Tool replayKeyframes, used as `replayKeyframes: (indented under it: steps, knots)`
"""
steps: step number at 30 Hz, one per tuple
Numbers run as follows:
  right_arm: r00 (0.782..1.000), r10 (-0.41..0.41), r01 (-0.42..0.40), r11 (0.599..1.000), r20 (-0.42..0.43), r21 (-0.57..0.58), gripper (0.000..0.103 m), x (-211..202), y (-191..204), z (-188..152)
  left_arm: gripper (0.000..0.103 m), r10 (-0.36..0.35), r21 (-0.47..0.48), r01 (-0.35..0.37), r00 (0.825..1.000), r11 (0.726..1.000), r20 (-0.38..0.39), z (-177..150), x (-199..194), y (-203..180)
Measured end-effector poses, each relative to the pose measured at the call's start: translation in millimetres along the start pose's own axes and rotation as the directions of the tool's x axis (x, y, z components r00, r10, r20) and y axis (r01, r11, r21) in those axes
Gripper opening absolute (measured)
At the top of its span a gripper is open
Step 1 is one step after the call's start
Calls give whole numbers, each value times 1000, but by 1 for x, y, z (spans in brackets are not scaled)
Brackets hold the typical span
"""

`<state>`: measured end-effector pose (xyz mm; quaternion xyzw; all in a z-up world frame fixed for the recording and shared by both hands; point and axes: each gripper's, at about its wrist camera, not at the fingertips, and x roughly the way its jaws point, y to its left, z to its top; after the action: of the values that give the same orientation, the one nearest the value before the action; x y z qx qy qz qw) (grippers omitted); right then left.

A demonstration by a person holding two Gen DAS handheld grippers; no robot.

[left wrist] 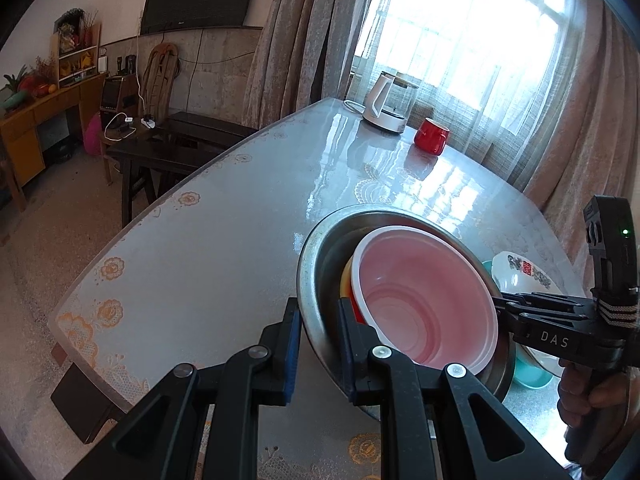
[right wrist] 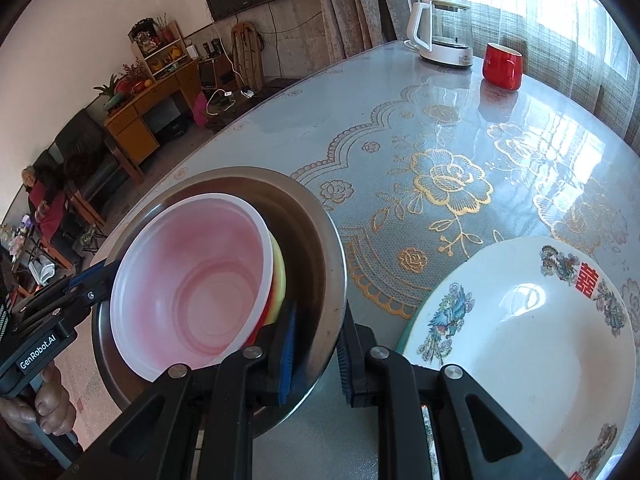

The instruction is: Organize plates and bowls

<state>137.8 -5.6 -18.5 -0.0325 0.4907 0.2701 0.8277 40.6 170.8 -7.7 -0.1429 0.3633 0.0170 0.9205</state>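
Fingers of the left gripper and right gripper pinch opposite rims of the steel basin, tilted above the worktop, holding a pink bowl; a painted plate lies just right.

The teal plate shows only as a sliver under the white plate, itself cut off at the lower right of the right wrist view. The yellow bowl is mostly hidden behind the pink one (only its rim peeks out).
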Motion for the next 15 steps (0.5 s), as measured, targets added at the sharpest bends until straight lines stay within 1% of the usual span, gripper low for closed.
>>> replayKeyframes:
  steps: [9,15]
  knots:
    - [996,53,-56,997,66,53,19,-19,-11,-6,17,-22,14,22,1000,1000,14,5,-7,-8]
    - [993,62,-70,994,97,85,19,-30,-18,-13,17,-41,45,40,999,998,24,8,-11,-20]
